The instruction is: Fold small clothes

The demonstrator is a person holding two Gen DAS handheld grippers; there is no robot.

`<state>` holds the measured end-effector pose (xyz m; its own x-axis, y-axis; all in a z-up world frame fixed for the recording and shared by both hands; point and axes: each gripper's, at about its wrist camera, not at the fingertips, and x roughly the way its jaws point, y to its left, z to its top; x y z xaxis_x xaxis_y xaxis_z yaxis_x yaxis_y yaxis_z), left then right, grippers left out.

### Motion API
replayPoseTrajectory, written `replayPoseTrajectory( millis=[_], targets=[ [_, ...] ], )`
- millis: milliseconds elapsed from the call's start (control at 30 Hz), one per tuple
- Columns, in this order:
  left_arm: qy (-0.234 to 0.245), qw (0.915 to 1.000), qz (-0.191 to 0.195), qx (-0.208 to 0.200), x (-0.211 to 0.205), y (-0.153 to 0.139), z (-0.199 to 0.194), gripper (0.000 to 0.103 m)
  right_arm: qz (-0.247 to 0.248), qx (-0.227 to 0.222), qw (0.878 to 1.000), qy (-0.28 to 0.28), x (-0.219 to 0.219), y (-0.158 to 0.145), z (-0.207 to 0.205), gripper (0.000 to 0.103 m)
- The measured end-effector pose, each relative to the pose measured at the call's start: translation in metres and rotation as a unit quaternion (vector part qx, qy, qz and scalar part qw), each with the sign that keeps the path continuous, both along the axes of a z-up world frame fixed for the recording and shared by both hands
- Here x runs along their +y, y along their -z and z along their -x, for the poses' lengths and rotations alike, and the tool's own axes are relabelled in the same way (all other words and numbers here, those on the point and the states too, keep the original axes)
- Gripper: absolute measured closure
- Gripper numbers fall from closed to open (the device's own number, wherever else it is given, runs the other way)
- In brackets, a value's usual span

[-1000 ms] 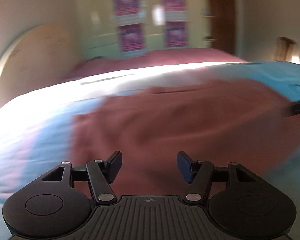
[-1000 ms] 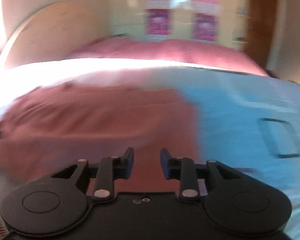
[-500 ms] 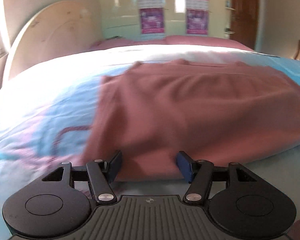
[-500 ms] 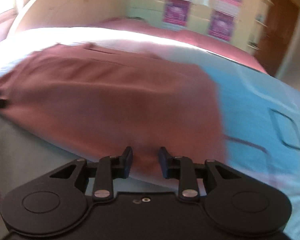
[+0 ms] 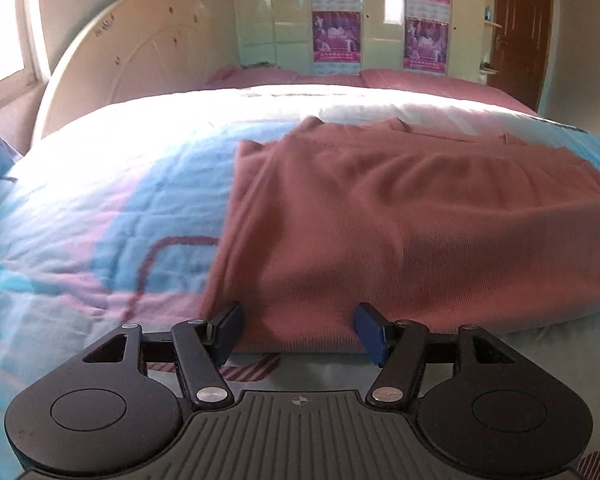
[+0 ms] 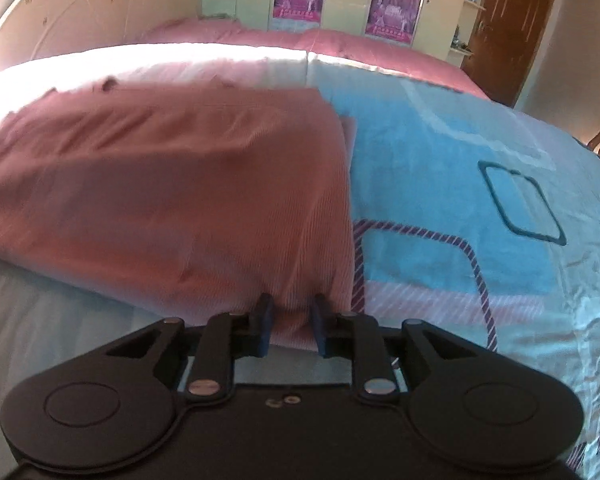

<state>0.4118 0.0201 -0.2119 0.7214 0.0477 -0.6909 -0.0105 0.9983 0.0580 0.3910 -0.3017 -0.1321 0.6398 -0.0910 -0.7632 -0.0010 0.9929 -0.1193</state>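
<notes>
Step in hand looks like taking up the near hem for a fold. The left gripper [image 5: 296, 330] is spread wide, hem of the rust-pink garment [image 5: 400, 216] between its pads but not pinched. The right gripper [image 6: 290, 322] is narrower, cloth between its pads near the corner; a real pinch can't be confirmed. Next: close both, lift together. Garment lies flat on the blue-pink bedspread [image 6: 440, 208], ribbed knit, lightly wrinkled, already doubled.
</notes>
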Motion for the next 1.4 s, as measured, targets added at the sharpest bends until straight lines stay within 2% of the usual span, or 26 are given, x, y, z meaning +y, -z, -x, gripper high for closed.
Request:
replayPoseTrajectory(
  millis=[67, 233, 267, 333, 400, 433, 467, 567, 700, 800, 900, 1000, 1067, 1133, 1167, 1267, 1400],
  targets=[
    [-0.005, 1.0, 0.001, -0.008, 0.002, -0.007, 0.008, 0.041, -0.005, -0.03, 1.0, 0.004, -0.001, -0.011, 0.01, 0.068],
    [-0.011, 0.9997, 0.016, -0.015, 0.004, -0.017, 0.025, 0.041, -0.025, -0.063, 0.997, -0.019, 0.007, -0.03, 0.023, 0.069],
    [-0.017, 0.9992, 0.036, -0.011, 0.006, -0.016, 0.027, 0.041, -0.031, -0.069, 0.997, -0.025, 0.011, -0.033, 0.023, 0.069],
    [-0.041, 0.9941, 0.1, 0.003, 0.016, -0.01, 0.03, 0.041, -0.051, -0.08, 0.995, -0.036, 0.017, -0.041, 0.023, 0.07],
    [-0.064, 0.9857, 0.156, 0.01, 0.024, 0.001, 0.033, 0.041, -0.073, -0.089, 0.992, -0.045, 0.025, -0.046, 0.019, 0.079],
    [-0.08, 0.9794, 0.185, 0.01, 0.03, 0.006, 0.034, 0.042, -0.086, -0.09, 0.991, -0.05, 0.029, -0.047, 0.016, 0.088],
    [-0.096, 0.9717, 0.216, 0.01, 0.037, 0.011, 0.033, 0.047, -0.102, -0.088, 0.989, -0.057, 0.034, -0.048, 0.011, 0.096],
    [-0.141, 0.9483, 0.284, -0.004, 0.054, 0.024, 0.028, 0.049, -0.125, -0.077, 0.986, -0.075, 0.053, -0.049, -0.003, 0.097],
    [-0.163, 0.928, 0.334, -0.026, 0.061, 0.037, 0.01, 0.049, -0.137, -0.074, 0.983, -0.098, 0.08, -0.044, -0.025, 0.099],
    [-0.173, 0.9182, 0.354, -0.041, 0.064, 0.043, -0.005, 0.049, -0.146, -0.067, 0.982, -0.103, 0.096, -0.037, -0.046, 0.1],
    [-0.182, 0.9047, 0.381, -0.053, 0.07, 0.049, -0.019, 0.049, -0.158, -0.06, 0.98, -0.106, 0.112, -0.03, -0.069, 0.101],
    [-0.186, 0.9009, 0.388, -0.059, 0.069, 0.053, -0.036, 0.053, -0.16, -0.055, 0.98, -0.107, 0.123, -0.023, -0.081, 0.101],
    [-0.195, 0.9004, 0.385, -0.055, 0.069, 0.056, -0.044, 0.077, -0.16, -0.052, 0.98, -0.108, 0.128, -0.02, -0.088, 0.101],
    [-0.204, 0.897, 0.389, -0.053, 0.072, 0.062, -0.049, 0.089, -0.16, -0.047, 0.98, -0.107, 0.133, -0.015, -0.094, 0.101],
    [-0.205, 0.8954, 0.392, -0.051, 0.074, 0.063, -0.05, 0.089, -0.158, -0.043, 0.981, -0.107, 0.135, -0.013, -0.097, 0.101],
    [-0.196, 0.9009, 0.384, -0.045, 0.071, 0.06, -0.047, 0.089, -0.159, -0.05, 0.98, -0.11, 0.138, -0.012, -0.101, 0.101],
    [-0.206, 0.8843, 0.414, -0.063, 0.072, 0.071, -0.037, 0.086, -0.158, -0.036, 0.981, -0.11, 0.144, -0.006, -0.107, 0.101]
  ],
)
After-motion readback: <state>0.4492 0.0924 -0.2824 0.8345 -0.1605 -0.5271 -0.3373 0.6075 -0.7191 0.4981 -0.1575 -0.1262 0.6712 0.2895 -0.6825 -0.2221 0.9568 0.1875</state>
